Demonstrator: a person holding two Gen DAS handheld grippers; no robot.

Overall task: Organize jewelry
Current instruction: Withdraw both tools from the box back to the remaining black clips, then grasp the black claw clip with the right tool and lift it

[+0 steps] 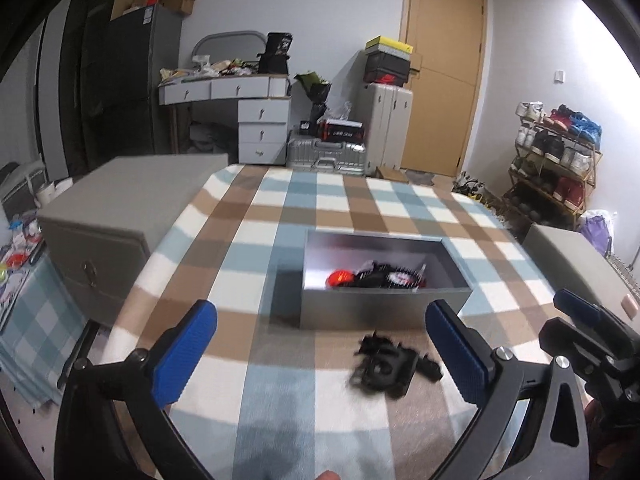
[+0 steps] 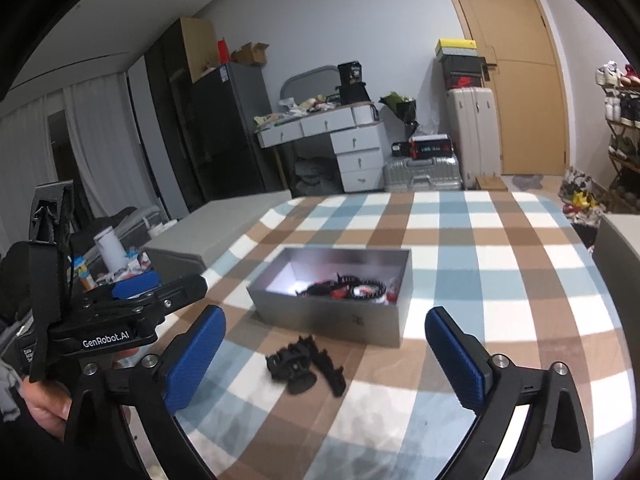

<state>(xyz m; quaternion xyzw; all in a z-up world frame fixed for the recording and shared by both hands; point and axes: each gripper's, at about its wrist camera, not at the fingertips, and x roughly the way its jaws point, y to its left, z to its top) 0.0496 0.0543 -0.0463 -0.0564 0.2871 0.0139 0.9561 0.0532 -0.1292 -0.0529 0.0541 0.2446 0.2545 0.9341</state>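
Note:
A grey open box (image 1: 384,304) stands on the plaid bed cover and holds black and red hair clips and bracelets (image 1: 376,276); it also shows in the right wrist view (image 2: 328,316). A pile of black claw clips (image 1: 394,364) lies on the cover just in front of the box, also seen in the right wrist view (image 2: 308,364). My left gripper (image 1: 320,352) is open and empty, above and just left of the pile. My right gripper (image 2: 324,360) is open and empty, with the pile between its fingers' line of sight. The left gripper shows in the right wrist view (image 2: 136,304), the right one in the left wrist view (image 1: 592,324).
The plaid cover (image 1: 280,240) spans the bed. A grey cabinet (image 1: 120,216) stands at the bed's left, another grey block (image 1: 576,256) at its right. A desk with drawers, suitcases, a door and a shoe rack (image 1: 556,160) are at the far side.

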